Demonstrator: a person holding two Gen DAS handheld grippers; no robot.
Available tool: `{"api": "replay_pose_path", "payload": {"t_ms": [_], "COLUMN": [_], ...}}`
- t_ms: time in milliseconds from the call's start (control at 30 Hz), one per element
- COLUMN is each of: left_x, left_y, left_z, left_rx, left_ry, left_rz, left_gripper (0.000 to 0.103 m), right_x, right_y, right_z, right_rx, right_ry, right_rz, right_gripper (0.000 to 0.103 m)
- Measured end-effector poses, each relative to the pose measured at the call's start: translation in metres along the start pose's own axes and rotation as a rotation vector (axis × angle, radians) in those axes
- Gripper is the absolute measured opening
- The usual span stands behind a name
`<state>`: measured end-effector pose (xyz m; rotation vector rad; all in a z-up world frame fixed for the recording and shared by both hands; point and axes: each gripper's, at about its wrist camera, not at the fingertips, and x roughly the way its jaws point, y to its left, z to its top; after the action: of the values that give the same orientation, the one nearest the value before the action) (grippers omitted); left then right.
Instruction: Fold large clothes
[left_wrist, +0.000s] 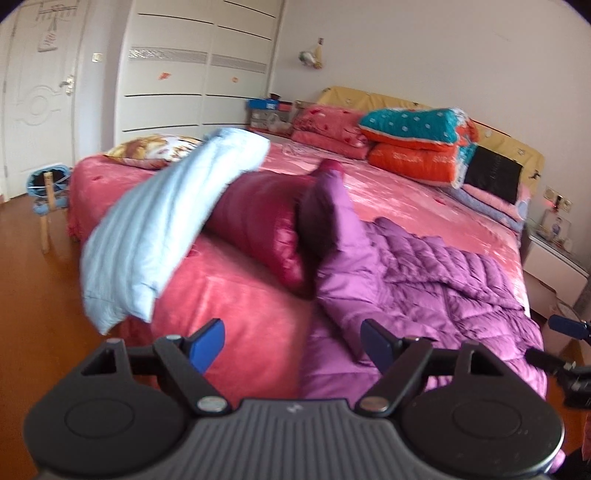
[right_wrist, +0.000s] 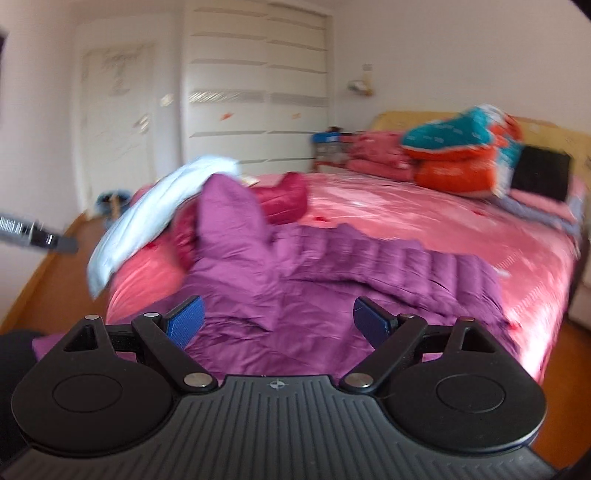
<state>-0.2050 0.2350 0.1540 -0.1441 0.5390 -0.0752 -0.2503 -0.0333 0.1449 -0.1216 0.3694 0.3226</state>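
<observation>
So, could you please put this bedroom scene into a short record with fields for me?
surface: bed with pink satin cover
main garment: purple quilted down jacket, spread unfolded at the near edge, one sleeve sticking up
other garments: dark red puffer jacket; light blue padded jacket draped over the bed corner
at headboard: teal and orange folded quilts
left gripper: open, holding nothing
right gripper: open, holding nothing

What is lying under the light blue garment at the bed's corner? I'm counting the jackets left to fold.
Under the light blue garment a dark red puffer jacket shows, resting on the pink bedspread. How far it runs beneath, or whether anything else lies there, is covered.
</observation>
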Motion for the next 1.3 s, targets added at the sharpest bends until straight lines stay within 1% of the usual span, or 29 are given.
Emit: {"api": "replay_pose_path", "payload": {"t_ms": [133, 267, 367, 400, 433, 533, 600, 700, 800, 900, 967, 1000, 1033, 1067, 1100, 1167, 1200, 1300], "left_x": [0.0, 0.004, 0.008, 0.009, 0.011, 0.018, 0.022, 0.029, 0.034, 0.039, 0.042, 0.043, 0.044, 0.045, 0.046, 0.047, 0.048, 0.05], "left_y": [0.022, 0.043, 0.056, 0.06, 0.064, 0.072, 0.075, 0.076, 0.075, 0.073, 0.071, 0.069, 0.068, 0.065, 0.064, 0.06, 0.059, 0.052], "left_z": [0.001, 0.0, -0.004, -0.005, -0.006, -0.01, -0.013, -0.016, -0.017, -0.019, -0.02, -0.02, -0.021, -0.021, -0.021, -0.021, -0.021, -0.02], "left_rx": [-0.025, -0.064, -0.09, -0.099, -0.109, -0.126, -0.131, -0.128, -0.124, -0.12, -0.116, -0.114, -0.11, -0.105, -0.1, -0.093, -0.089, -0.069], "left_ry": [-0.011, -0.006, 0.005, 0.011, 0.017, 0.034, 0.046, 0.064, 0.076, 0.089, 0.099, 0.102, 0.107, 0.111, 0.114, 0.12, 0.121, 0.128], "left_rz": [0.032, 0.048, 0.066, 0.071, 0.074, 0.075, 0.075, 0.071, 0.068, 0.066, 0.064, 0.063, 0.063, 0.064, 0.064, 0.064, 0.063, 0.062], "left_gripper": [0.082, 0.086, 0.086, 0.086, 0.086, 0.086, 0.086, 0.086, 0.086, 0.086, 0.086, 0.086, 0.086, 0.087, 0.087, 0.088, 0.089, 0.089], "right_x": [0.029, 0.065, 0.09, 0.098, 0.105, 0.122, 0.134, 0.149, 0.16, 0.169, 0.174, 0.174, 0.175, 0.176, 0.177, 0.178, 0.177, 0.175], "right_y": [0.039, 0.069, 0.083, 0.086, 0.09, 0.098, 0.103, 0.11, 0.107, 0.101, 0.099, 0.1, 0.1, 0.101, 0.102, 0.101, 0.1, 0.094], "right_z": [0.005, 0.007, 0.006, 0.005, 0.002, -0.007, -0.012, -0.021, -0.023, -0.022, -0.023, -0.025, -0.027, -0.028, -0.028, -0.028, -0.027, -0.023], "right_rx": [-0.167, -0.275, -0.336, -0.362, -0.391, -0.492, -0.533, -0.588, -0.566, -0.522, -0.506, -0.499, -0.494, -0.489, -0.48, -0.462, -0.454, -0.396], "right_ry": [0.033, 0.061, 0.081, 0.091, 0.104, 0.122, 0.143, 0.156, 0.161, 0.154, 0.154, 0.156, 0.16, 0.164, 0.169, 0.176, 0.177, 0.177], "right_rz": [0.028, 0.064, 0.093, 0.1, 0.105, 0.106, 0.121, 0.118, 0.108, 0.091, 0.089, 0.094, 0.098, 0.101, 0.103, 0.099, 0.092, 0.089], "right_gripper": [0.103, 0.103, 0.103, 0.101, 0.099, 0.099, 0.099, 0.099, 0.098, 0.085, 0.08, 0.076, 0.069, 0.065, 0.058, 0.05, 0.043, 0.034]}}
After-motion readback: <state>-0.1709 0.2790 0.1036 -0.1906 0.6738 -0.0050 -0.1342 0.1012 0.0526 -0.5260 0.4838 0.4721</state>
